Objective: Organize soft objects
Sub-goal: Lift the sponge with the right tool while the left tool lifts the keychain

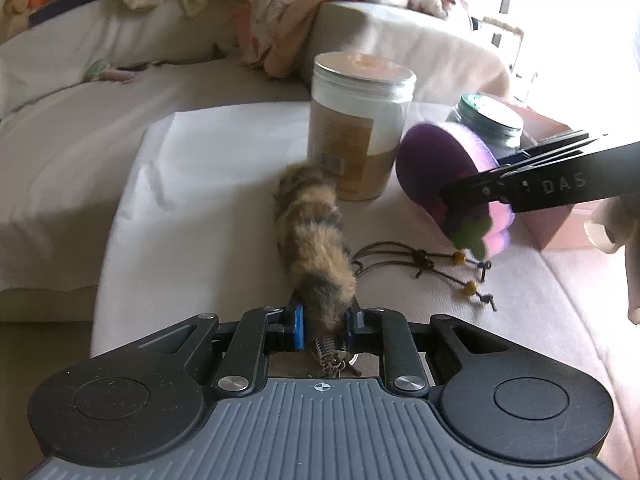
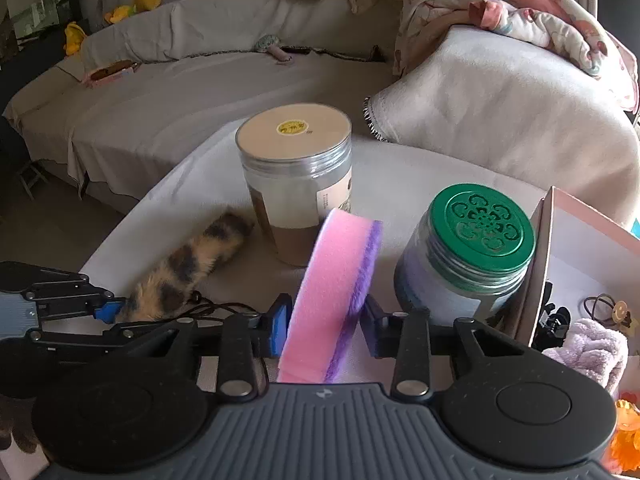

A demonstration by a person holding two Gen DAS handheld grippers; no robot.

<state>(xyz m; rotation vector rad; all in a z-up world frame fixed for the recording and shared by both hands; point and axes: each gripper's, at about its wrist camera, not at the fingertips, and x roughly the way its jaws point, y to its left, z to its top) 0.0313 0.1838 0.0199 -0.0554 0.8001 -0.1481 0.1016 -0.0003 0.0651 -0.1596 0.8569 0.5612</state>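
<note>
Gripping the near end of a furry brown-and-black tail (image 1: 316, 236) with the left gripper (image 1: 323, 322), blue pads pressing into the fur on both sides, a small metal spring and ring showing just behind the pads. Lying stretched out on the white cloth (image 1: 192, 168), tip reaching almost to the base of the tall beige-lidded jar (image 1: 358, 128). Clamping a round pink-and-purple sponge pad (image 2: 334, 292) on edge in the right gripper (image 2: 326, 322), pads squeezing its flat faces, pink side to the left and purple fuzzy side to the right. Hanging tilted just in front of the tall jar and to its right, clear of the cloth as far as can be told. Standing to the right of the tall jar, a shorter jar with a green patterned lid (image 2: 466, 252), touching an open pale box (image 2: 560, 240). Trailing beside the tail, nearer than the tall jar, a dark cord with beads (image 1: 436, 266).
</note>
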